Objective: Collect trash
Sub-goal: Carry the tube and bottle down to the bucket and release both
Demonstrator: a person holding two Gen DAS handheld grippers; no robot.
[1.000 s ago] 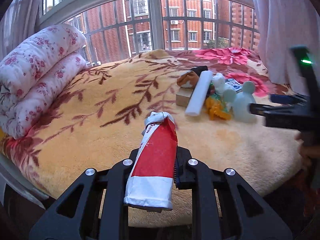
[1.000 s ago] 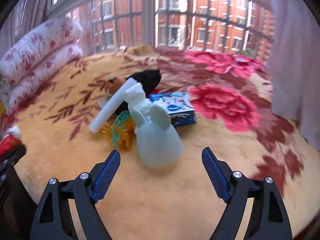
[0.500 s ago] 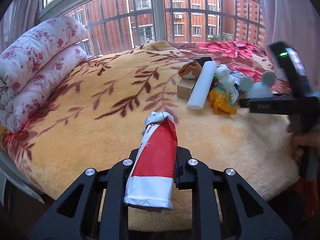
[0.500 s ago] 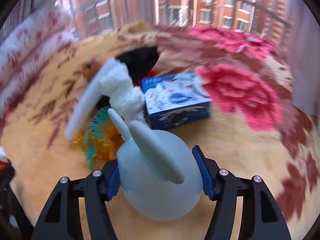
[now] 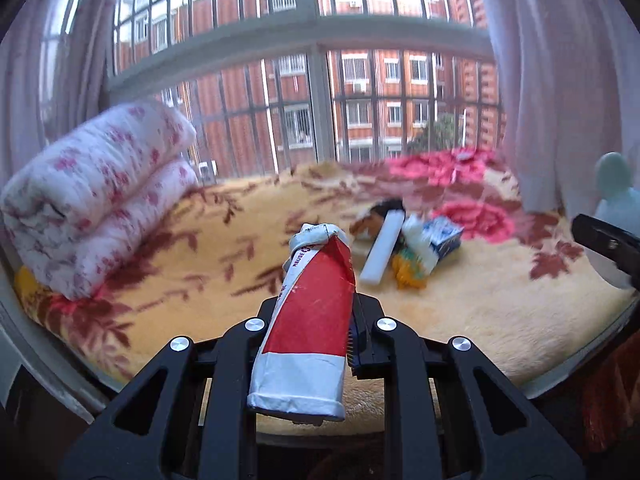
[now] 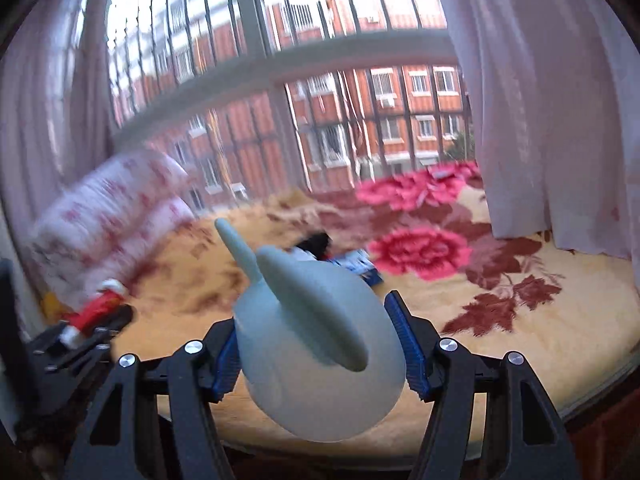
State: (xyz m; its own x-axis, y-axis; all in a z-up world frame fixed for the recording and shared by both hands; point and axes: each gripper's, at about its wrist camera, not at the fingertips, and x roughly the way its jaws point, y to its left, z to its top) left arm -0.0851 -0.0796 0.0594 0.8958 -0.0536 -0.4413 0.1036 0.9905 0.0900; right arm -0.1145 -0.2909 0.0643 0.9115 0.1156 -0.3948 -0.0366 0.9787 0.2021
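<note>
My left gripper [image 5: 318,308] is shut on a crumpled red and white tube [image 5: 308,280], which stands up between the jaws above the bed's front edge. My right gripper [image 6: 316,332] is shut on a pale green rounded toy with two ears [image 6: 320,360], lifted off the blanket. At the right edge of the left wrist view, that toy [image 5: 616,196] and one right finger [image 5: 604,240] show. A small pile stays on the yellow floral blanket [image 5: 200,264]: a white stick [image 5: 382,250], a blue and white carton [image 5: 444,236], a yellow-green toy [image 5: 408,270] and a dark furry thing [image 5: 380,208].
A rolled floral quilt [image 5: 92,196] lies at the bed's left end. A barred window [image 5: 320,100] runs behind the bed and a pale curtain [image 5: 560,80] hangs at the right. The bed's front edge [image 5: 540,384] is just below both grippers.
My right gripper closed on the pale green toy and lifted it off the blanket. Both grippers have drawn back and up from the bed. The tube stays in the left gripper.
</note>
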